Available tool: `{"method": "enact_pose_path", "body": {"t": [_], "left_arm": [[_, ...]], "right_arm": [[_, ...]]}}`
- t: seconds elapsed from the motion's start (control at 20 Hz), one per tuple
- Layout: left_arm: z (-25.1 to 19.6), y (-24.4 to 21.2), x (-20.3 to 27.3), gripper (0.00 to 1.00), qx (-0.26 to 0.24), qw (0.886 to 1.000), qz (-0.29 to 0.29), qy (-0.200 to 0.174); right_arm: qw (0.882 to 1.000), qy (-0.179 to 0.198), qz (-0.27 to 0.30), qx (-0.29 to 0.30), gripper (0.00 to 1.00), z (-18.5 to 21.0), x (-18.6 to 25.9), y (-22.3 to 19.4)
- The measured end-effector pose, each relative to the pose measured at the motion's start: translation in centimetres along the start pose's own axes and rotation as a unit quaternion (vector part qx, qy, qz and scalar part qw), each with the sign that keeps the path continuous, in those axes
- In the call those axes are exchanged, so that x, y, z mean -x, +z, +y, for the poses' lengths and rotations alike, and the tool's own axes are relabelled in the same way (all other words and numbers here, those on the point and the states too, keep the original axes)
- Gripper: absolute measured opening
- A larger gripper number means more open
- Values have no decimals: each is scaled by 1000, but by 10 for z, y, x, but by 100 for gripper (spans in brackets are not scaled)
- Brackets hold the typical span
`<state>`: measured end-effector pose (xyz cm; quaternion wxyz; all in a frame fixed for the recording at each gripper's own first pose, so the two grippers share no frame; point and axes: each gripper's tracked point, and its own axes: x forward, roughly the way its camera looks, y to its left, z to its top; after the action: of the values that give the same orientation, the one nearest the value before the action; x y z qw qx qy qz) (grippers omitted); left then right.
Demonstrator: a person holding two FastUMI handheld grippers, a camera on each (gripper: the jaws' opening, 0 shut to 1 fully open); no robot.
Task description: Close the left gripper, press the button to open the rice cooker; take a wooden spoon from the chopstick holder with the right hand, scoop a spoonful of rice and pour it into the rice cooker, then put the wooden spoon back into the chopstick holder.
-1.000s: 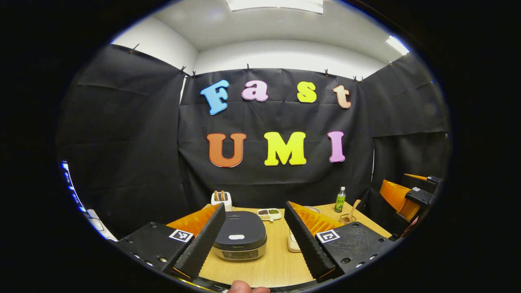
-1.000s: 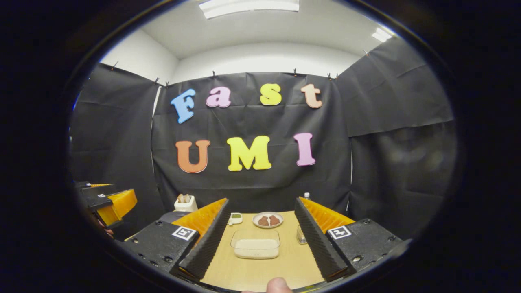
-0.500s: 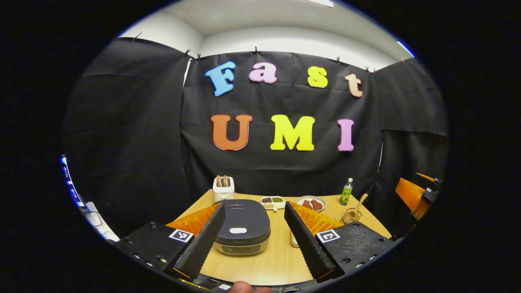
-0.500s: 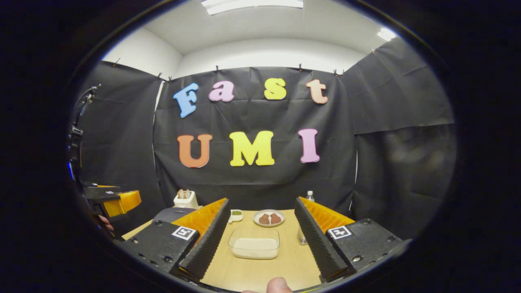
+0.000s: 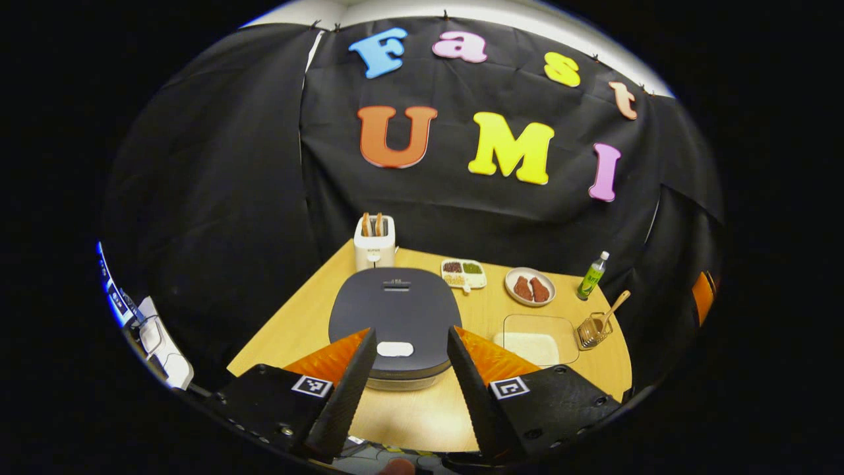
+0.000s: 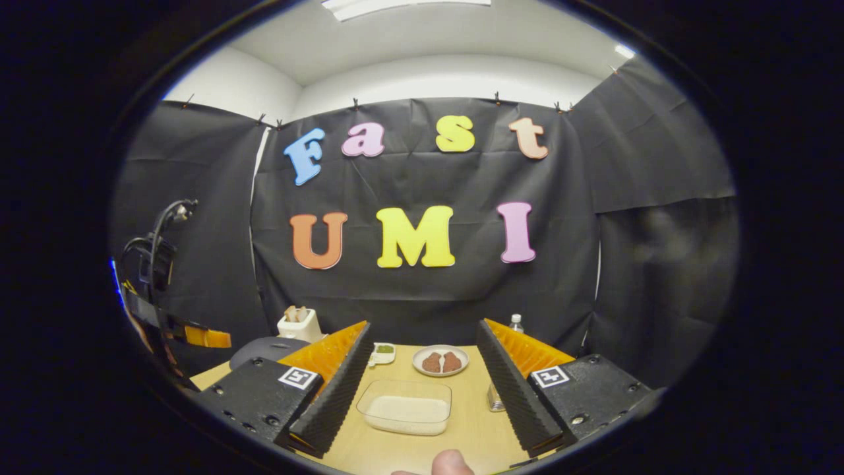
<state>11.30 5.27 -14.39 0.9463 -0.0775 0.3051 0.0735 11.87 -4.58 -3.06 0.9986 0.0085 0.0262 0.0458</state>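
Left hand-held gripper [image 5: 405,376] now overlooks wooden table [image 5: 303,323].

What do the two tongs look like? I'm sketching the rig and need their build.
Both the left tongs and the right tongs have two wedge-shaped fingers with ribbed inner faces, mounted on dark bolted blocks. Each block carries a square black-and-white marker.

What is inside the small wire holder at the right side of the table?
A wooden spoon leans in the chopstick holder, its handle slanting up to the right. Its bowl, down inside the holder, is too small to make out.
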Motion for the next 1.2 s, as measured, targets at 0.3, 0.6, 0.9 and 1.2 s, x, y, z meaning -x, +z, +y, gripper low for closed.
{"method": "enact_pose_path", "body": {"t": [0.3,0.6,0.9,1.2], "left_arm": [[16,-14,-50,37,30,996,88,-1],[16,-40,-81,0,50,986,155,-26],[15,-54,-97,0,37,981,184,-41],[21,-72,-95,0,86,973,206,-65]], "right_arm": [[999,23,35,-7,100,-26,-45,-27],[998,-3,61,-23,100,-41,-45,-43],[997,-30,66,-23,100,-43,-34,-47],[995,-50,78,-26,100,-44,-21,-58]]}}
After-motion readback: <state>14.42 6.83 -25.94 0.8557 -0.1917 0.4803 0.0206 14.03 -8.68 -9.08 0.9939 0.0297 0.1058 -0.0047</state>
